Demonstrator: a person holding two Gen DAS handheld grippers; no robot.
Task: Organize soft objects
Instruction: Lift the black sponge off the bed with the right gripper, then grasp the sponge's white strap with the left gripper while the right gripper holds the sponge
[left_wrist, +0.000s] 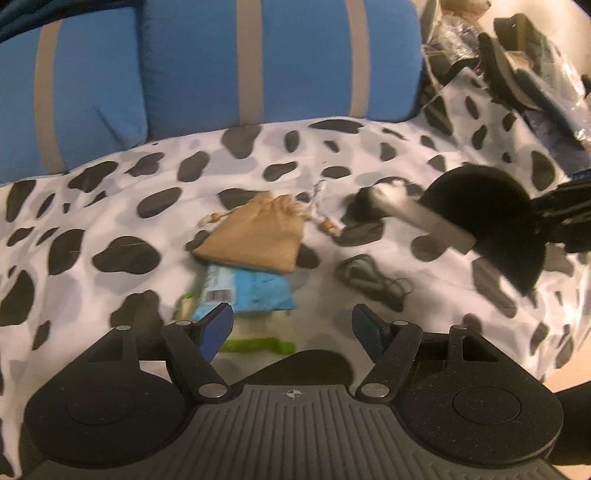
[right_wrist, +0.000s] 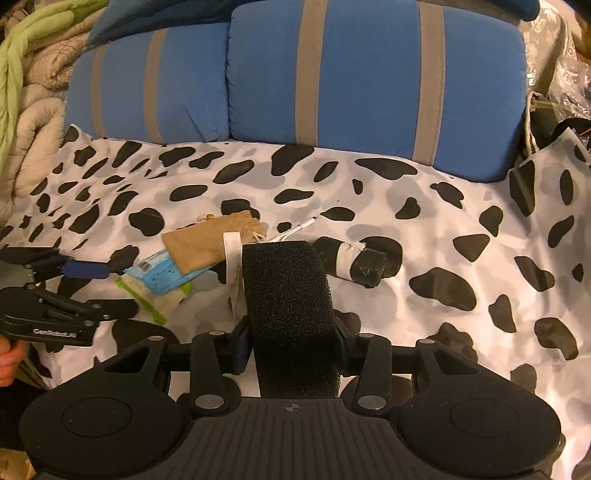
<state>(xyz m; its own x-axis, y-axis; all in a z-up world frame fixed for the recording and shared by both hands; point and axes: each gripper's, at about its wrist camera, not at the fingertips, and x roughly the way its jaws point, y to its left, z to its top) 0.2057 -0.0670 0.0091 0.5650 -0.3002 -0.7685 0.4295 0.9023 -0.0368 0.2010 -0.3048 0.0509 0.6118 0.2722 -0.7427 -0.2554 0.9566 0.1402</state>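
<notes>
We are squeezing the black sponge (right_wrist: 291, 314) in our right gripper (right_wrist: 291, 343), low in the middle of the frame. We should be carrying it gently, not dropping it. Our left gripper (left_wrist: 291, 325) is wide open and empty above the tan pouch (left_wrist: 255, 236). Its blurry strings are hard to see.

Two wrist views, shared spotted sheet (left_wrist: 110, 206)

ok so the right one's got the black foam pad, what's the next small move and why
Probably carry the black foam pad clear of the pile and set it on open spotted sheet. The right hand-held gripper is clamped on it, with its white strap dangling over the tan pouch.
</notes>
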